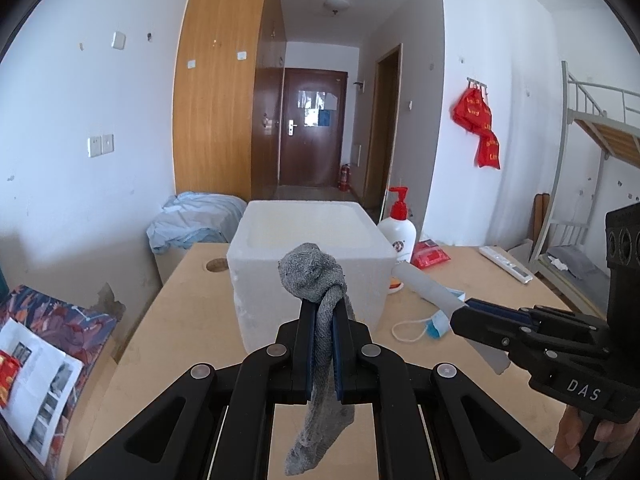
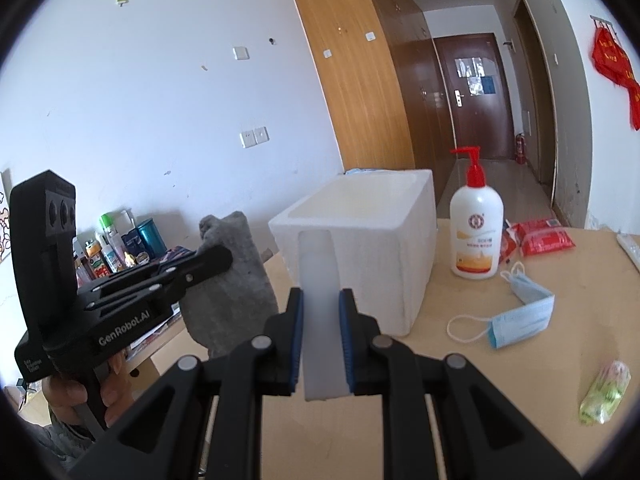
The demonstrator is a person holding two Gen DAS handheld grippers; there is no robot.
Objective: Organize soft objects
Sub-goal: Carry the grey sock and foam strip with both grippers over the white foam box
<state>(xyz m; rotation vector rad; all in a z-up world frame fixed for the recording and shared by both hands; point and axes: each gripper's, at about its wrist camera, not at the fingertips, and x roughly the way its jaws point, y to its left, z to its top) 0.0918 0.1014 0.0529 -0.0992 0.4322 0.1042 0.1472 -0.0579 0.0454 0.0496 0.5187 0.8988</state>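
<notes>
My left gripper (image 1: 323,308) is shut on a knotted grey sock (image 1: 310,272), whose tail hangs down between the fingers. It hangs just in front of the open white foam box (image 1: 256,280) on the wooden table (image 1: 188,328). To the right, my right gripper (image 1: 466,312) is shut on a pale white soft strip (image 1: 424,286). In the right wrist view, the right gripper (image 2: 320,298) clamps that strip (image 2: 318,256) before the foam box (image 2: 400,264). The left gripper (image 2: 224,258) with the sock (image 2: 240,280) is at the left, in a person's hand (image 2: 72,396).
Right of the box stand a white pump bottle (image 2: 476,232) and red packets (image 2: 540,236). A blue face mask (image 2: 520,316) and a green wrapped packet (image 2: 606,392) lie on the table. A remote (image 1: 506,264) lies at the far right. Bottles (image 2: 112,248) crowd a surface at the left.
</notes>
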